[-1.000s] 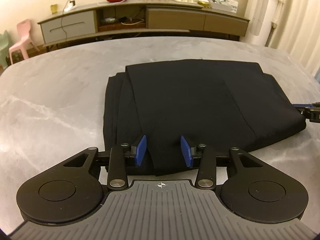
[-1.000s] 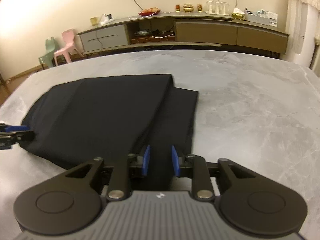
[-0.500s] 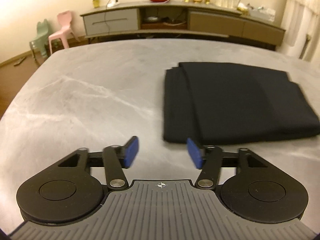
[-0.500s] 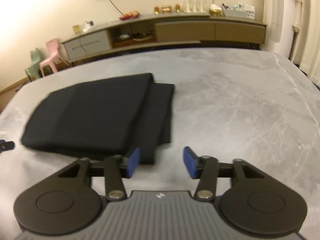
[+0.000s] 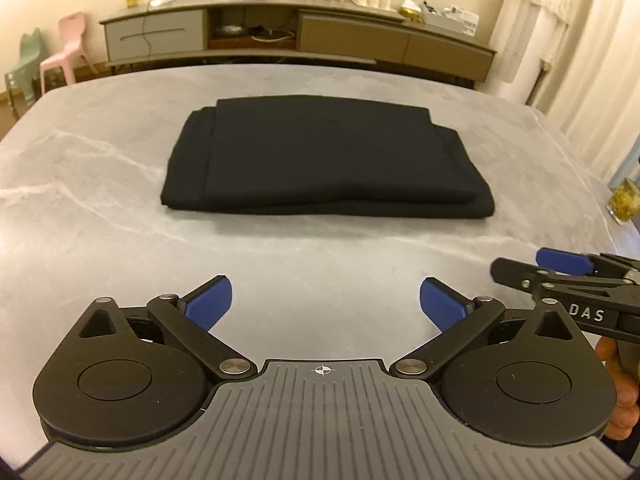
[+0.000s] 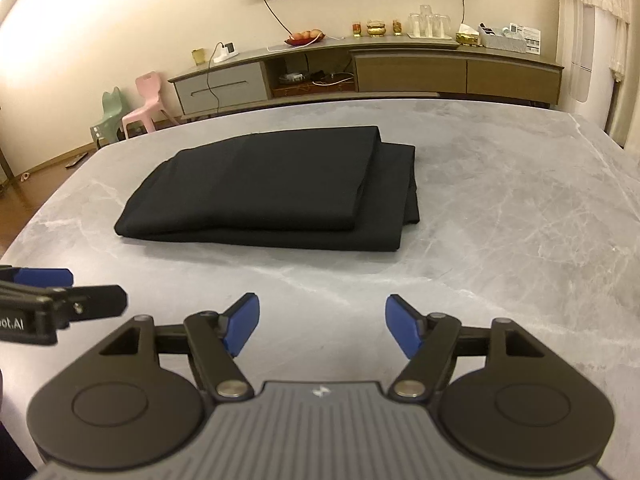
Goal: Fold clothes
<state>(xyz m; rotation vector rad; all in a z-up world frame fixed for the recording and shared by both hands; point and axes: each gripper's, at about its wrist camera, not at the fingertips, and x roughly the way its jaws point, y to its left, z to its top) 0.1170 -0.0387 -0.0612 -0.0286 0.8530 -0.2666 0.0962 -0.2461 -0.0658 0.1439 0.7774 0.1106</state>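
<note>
Cloth (image 5: 324, 156) lies folded flat on the table (image 5: 80, 208); both grippers (image 5: 325, 306) (image 6: 322, 326) hang clear, jaws spread, holding nothing.

One folded black garment (image 5: 320, 156) on one marble table (image 5: 100, 200), two small plastic chairs (image 6: 132, 108), two grippers (image 5: 325, 307).

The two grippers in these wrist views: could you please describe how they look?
Both match: the left gripper and right gripper have blue fingertip pads on black linkage arms with silver pivot pins, round black discs either side, and a ribbed grey body with a small white mark. White lettering runs along each one's side. No cables or sleeves show.
</note>
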